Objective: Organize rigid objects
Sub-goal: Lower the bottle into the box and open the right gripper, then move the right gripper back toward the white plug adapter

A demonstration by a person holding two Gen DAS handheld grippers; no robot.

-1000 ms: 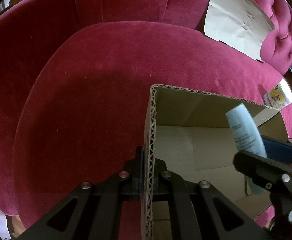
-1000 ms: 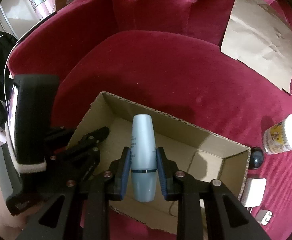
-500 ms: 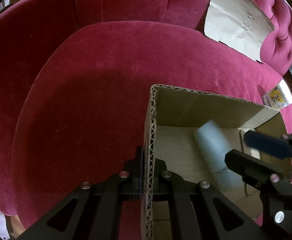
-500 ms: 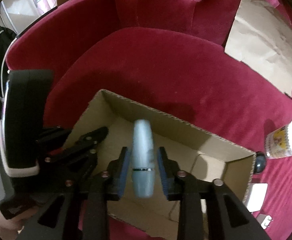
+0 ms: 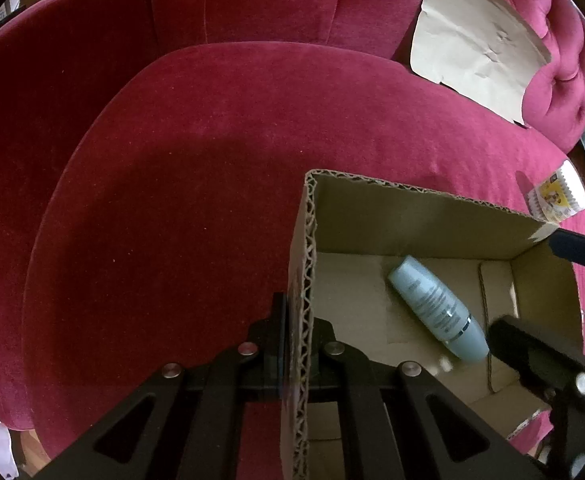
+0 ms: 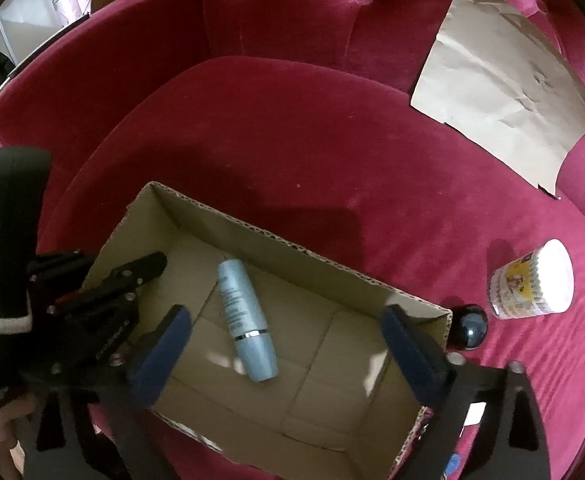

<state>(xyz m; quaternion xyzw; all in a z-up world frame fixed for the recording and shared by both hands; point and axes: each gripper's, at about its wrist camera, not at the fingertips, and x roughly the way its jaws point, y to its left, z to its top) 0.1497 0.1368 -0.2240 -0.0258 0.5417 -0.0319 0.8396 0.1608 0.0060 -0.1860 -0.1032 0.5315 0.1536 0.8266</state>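
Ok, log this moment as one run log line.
left hand-held gripper: shut on cardboard box wall | right hand-held gripper: jaws opening, empty | pale blue bottle: lying on box floor

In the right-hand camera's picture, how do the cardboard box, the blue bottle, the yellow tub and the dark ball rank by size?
1. Cardboard box
2. Blue bottle
3. Yellow tub, looking close to the bottle, so that order is unsure
4. Dark ball

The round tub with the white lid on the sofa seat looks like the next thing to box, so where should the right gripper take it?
Grip the round tub across its side wall, coming down from above: it lies free on the sofa seat, right of the cardboard box.
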